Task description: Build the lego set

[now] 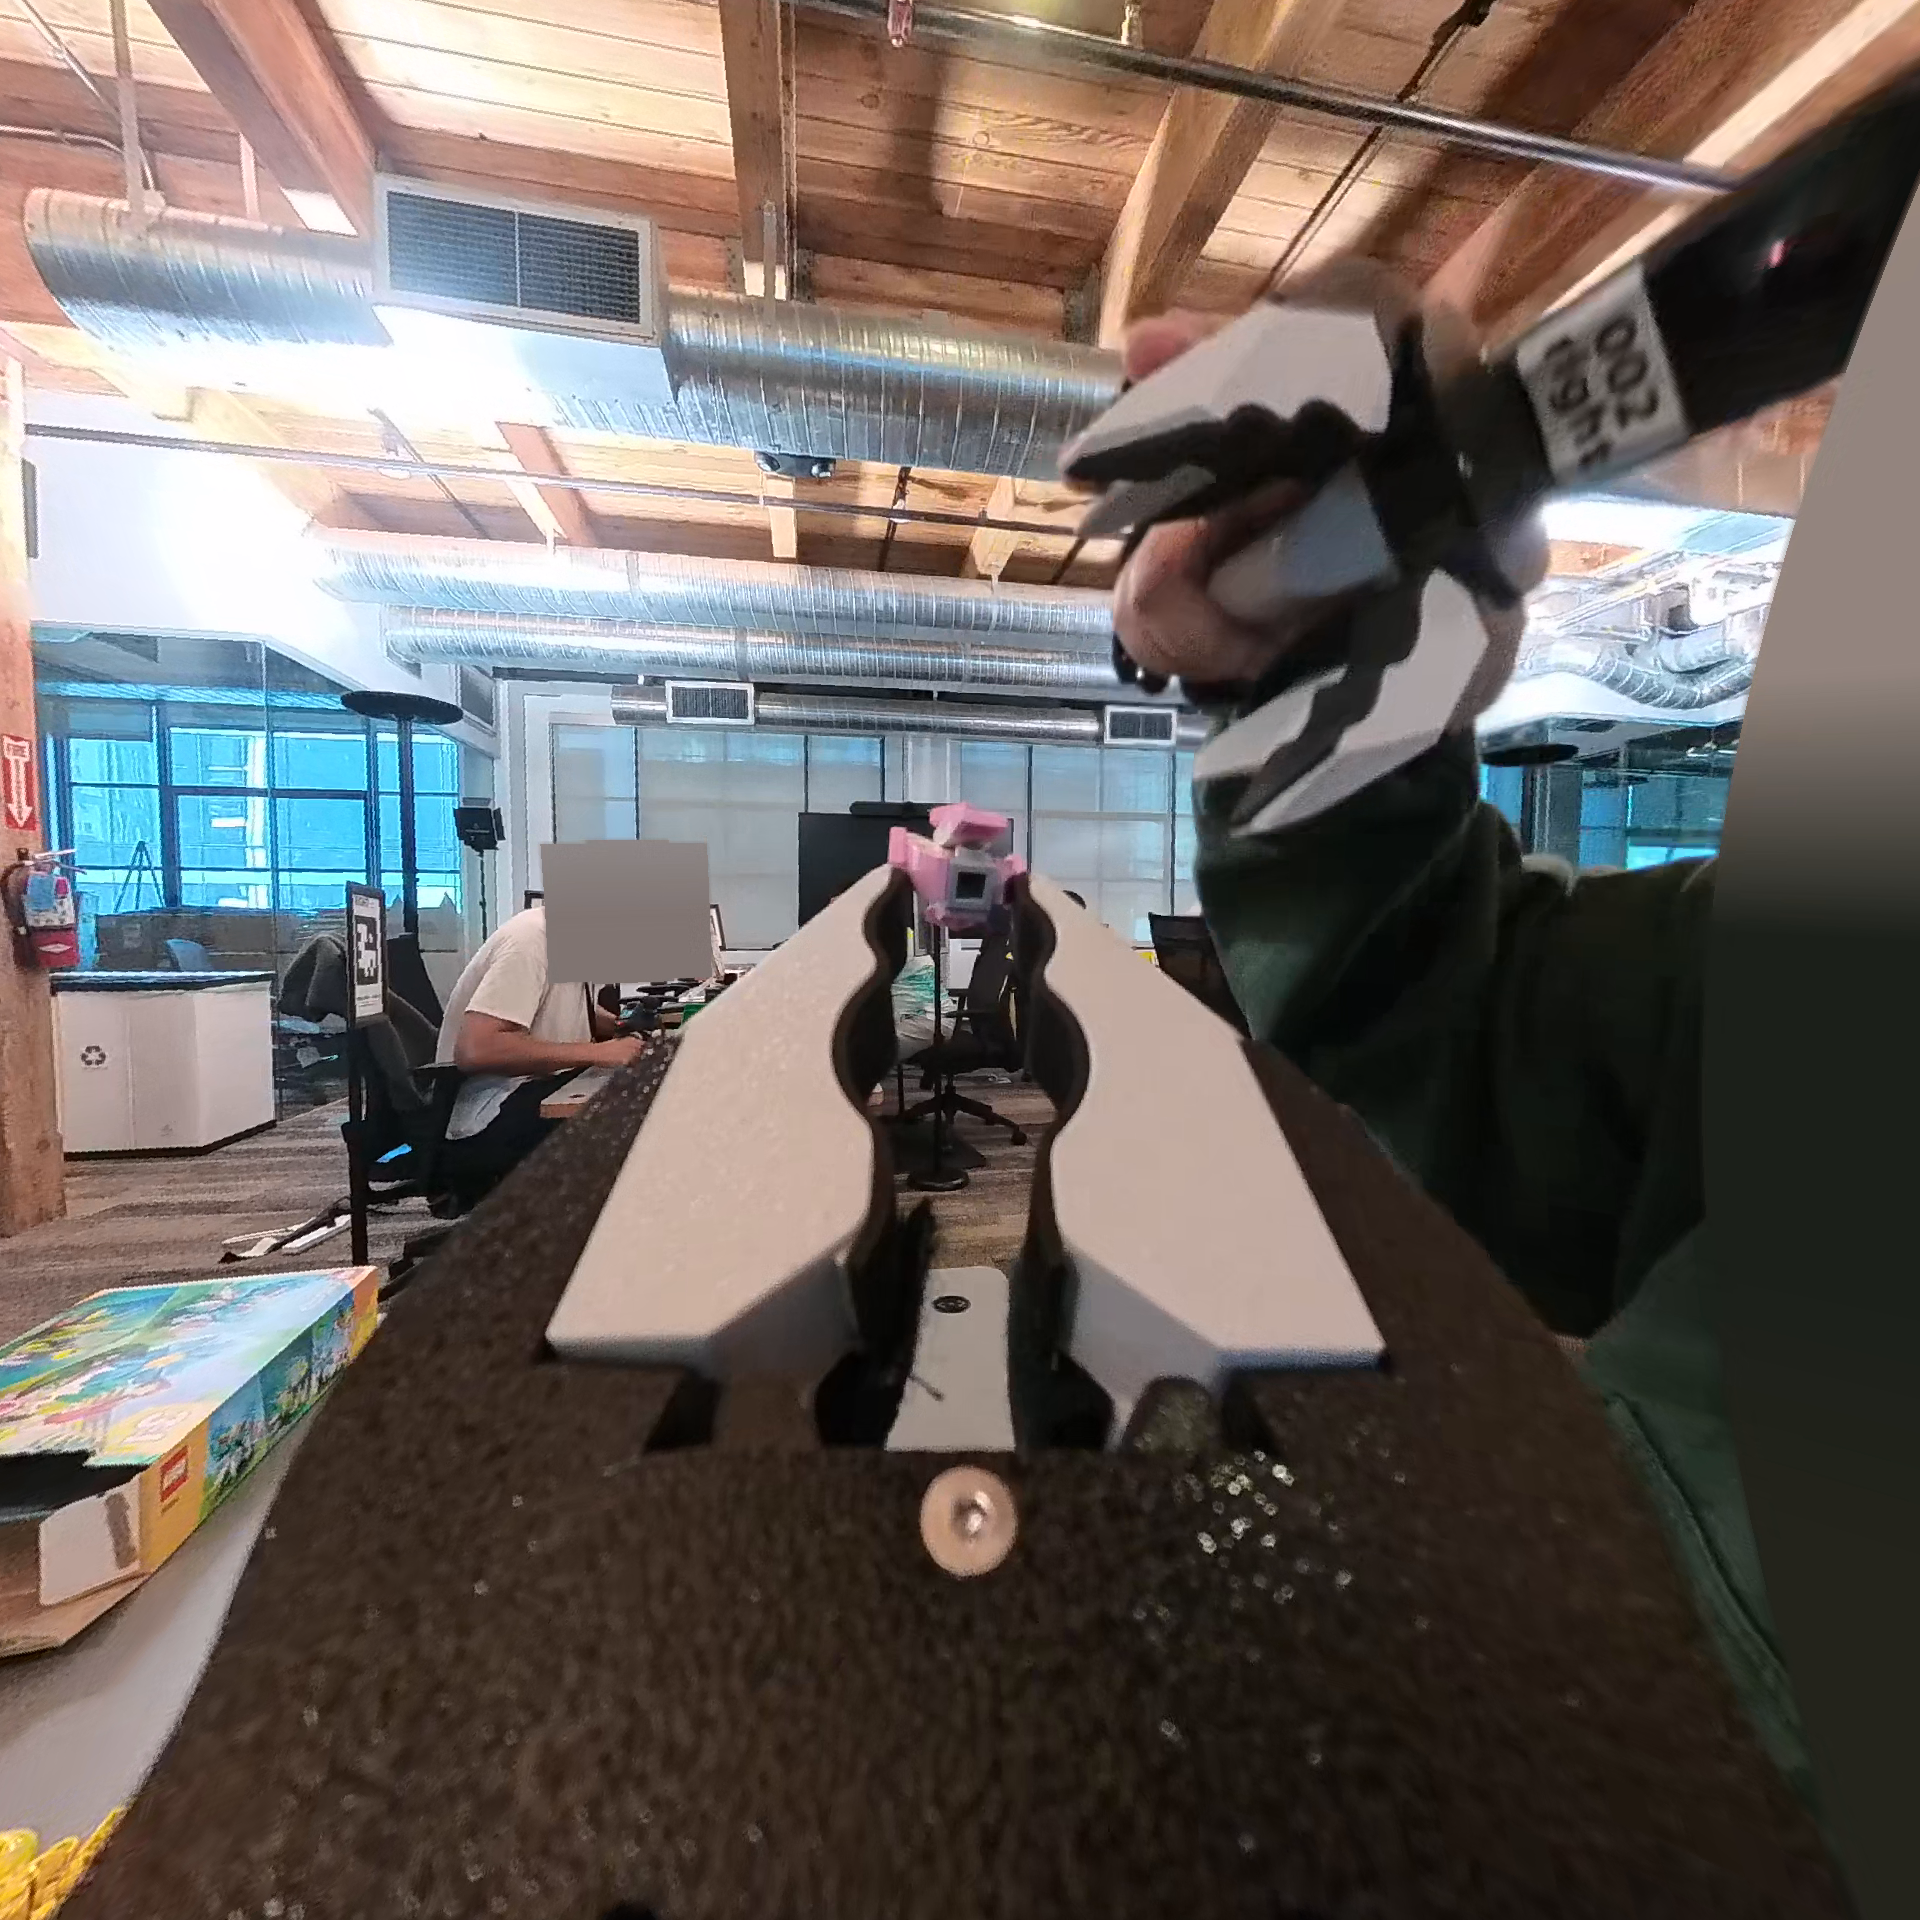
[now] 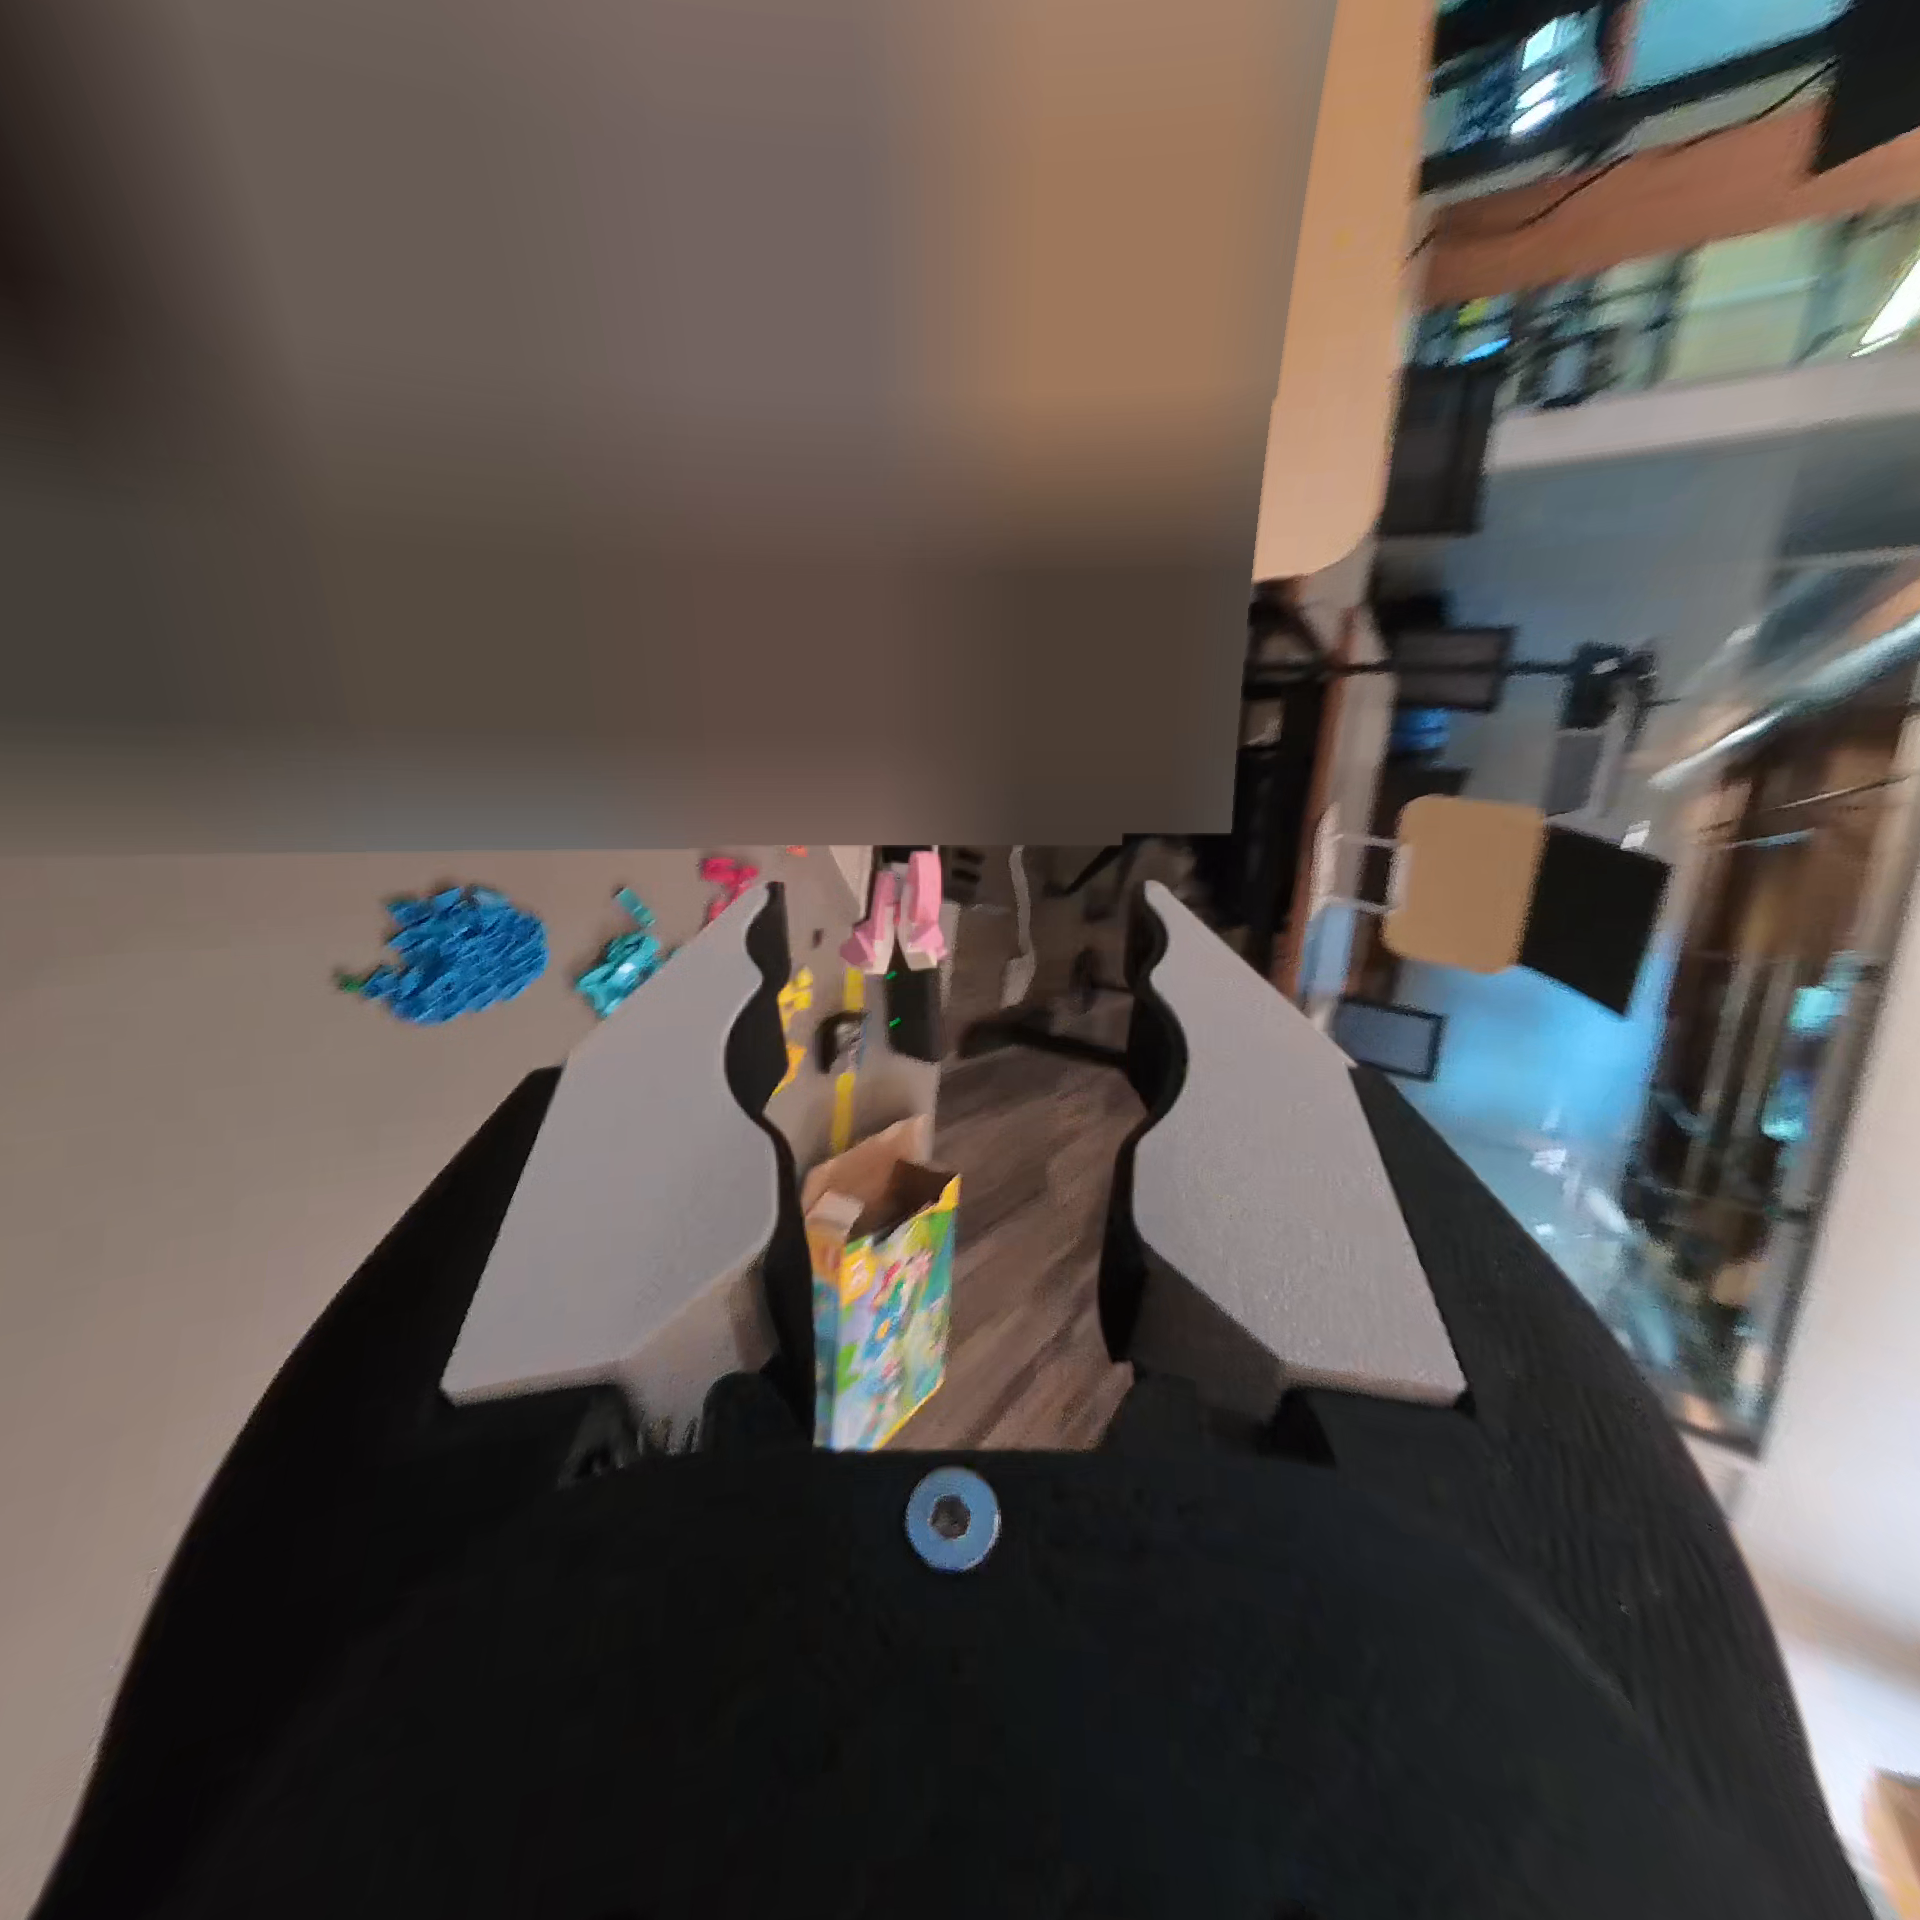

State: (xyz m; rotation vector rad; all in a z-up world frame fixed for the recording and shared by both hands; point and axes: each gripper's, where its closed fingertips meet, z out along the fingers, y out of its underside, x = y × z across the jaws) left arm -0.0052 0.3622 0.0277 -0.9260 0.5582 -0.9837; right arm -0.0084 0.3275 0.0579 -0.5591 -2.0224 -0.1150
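Left hand-held gripper (image 1: 958,896) pinches a pink lego piece (image 1: 956,868) – right hand-held gripper (image 2: 956,904) gapes empty, its view blurred.

The small pink and grey plastic brick assembly (image 1: 961,871) has a smooth, slightly glossy surface. The left gripper (image 1: 958,891) has matt grey plastic fingers (image 1: 748,1122) with a fine grain, on a rough black speckled body with a shiny metal screw (image 1: 968,1527). The printed cardboard box (image 1: 177,1392) is glossy outside and raw brown inside. The ceiling (image 1: 883,135) is bare wood, the round ducts (image 1: 883,374) ribbed shiny metal.
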